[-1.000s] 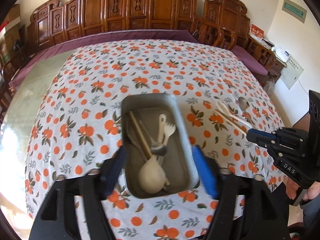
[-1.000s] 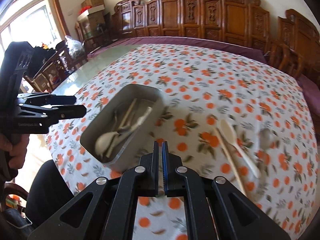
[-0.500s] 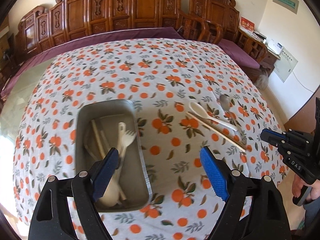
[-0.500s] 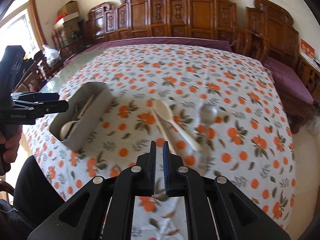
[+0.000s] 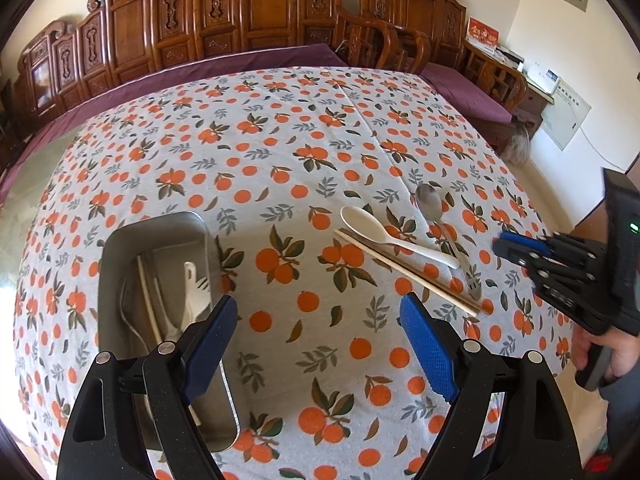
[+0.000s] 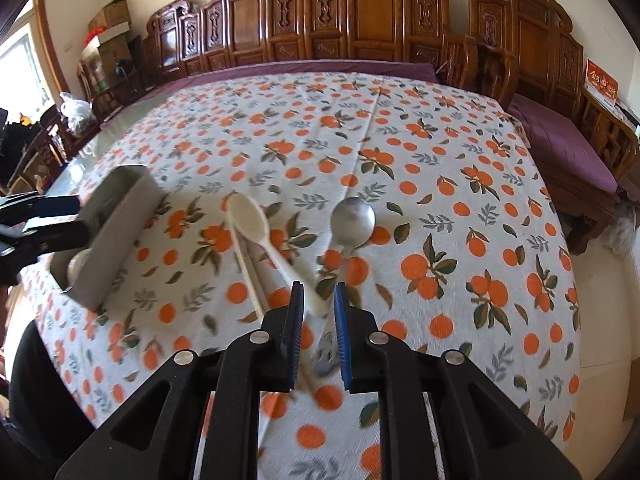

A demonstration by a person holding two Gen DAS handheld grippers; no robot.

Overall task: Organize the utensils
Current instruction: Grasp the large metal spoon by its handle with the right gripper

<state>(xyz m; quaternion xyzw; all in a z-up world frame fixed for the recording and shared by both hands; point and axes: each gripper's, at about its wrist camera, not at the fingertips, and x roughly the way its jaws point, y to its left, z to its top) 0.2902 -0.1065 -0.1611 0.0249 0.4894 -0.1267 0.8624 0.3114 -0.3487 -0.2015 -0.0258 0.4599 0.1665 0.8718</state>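
Observation:
A grey metal tray (image 5: 108, 264) (image 6: 116, 216) on the orange-print tablecloth holds a white fork (image 5: 196, 288), chopsticks and other utensils. To its right lie a white spoon (image 5: 384, 236) (image 6: 260, 236), a pair of chopsticks (image 5: 404, 270) (image 6: 250, 268) and a metal spoon (image 5: 432, 208) (image 6: 352, 220). My left gripper (image 5: 320, 348) is open and empty, just right of the tray's near end. My right gripper (image 6: 318, 320) is slightly open and empty, over the handle ends of both spoons.
Carved wooden chairs (image 5: 256, 12) line the table's far side. The table edge drops to the floor on the right (image 6: 600, 280). A purple cushioned bench (image 6: 560, 140) stands at the right.
My left gripper has swung right, off the tray. My right gripper has moved toward the loose utensils and its jaws have parted from shut to slightly open.

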